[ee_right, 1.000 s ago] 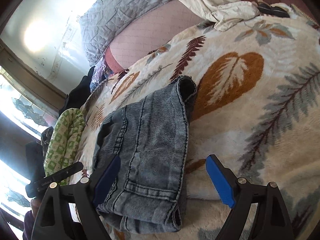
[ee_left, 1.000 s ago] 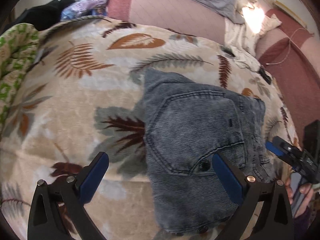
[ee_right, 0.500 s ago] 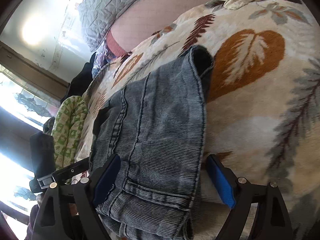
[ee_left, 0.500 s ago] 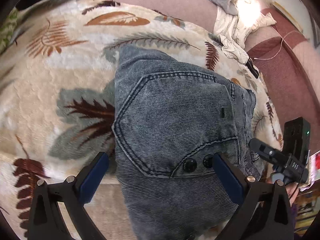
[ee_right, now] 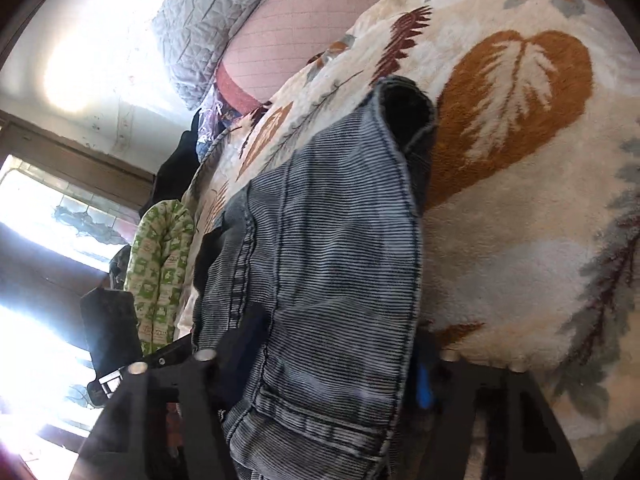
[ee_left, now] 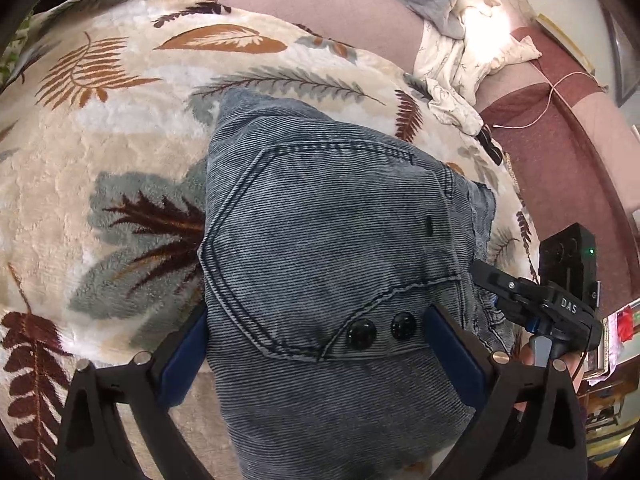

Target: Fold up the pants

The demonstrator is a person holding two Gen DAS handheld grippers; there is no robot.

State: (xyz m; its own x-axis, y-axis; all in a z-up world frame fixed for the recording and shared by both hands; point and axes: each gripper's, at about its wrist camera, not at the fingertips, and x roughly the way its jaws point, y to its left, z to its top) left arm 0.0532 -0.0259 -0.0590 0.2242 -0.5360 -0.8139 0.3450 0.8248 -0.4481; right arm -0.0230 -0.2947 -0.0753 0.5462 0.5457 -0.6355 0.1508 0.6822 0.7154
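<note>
Item: folded pants [ee_left: 332, 264] on leaf blanket [ee_left: 120, 168]. Left gripper [ee_left: 316, 344] and right gripper [ee_right: 320, 364]: both spread, straddling the bundle's 6 o'clock end. Step judged: final tidy; next, closing on the edge.

Folded pants [ee_left: 332, 264] lying on leaf-print blanket [ee_left: 100, 168]. Behind pants: headboard cushion [ee_left: 320, 4], crumpled sheet [ee_left: 460, 64] behind and to the right. Left gripper [ee_left: 316, 344] at near edge of pants, fingers [ee_left: 452, 344] either side. Right gripper [ee_left: 532, 300] at right edge of pants.
</note>
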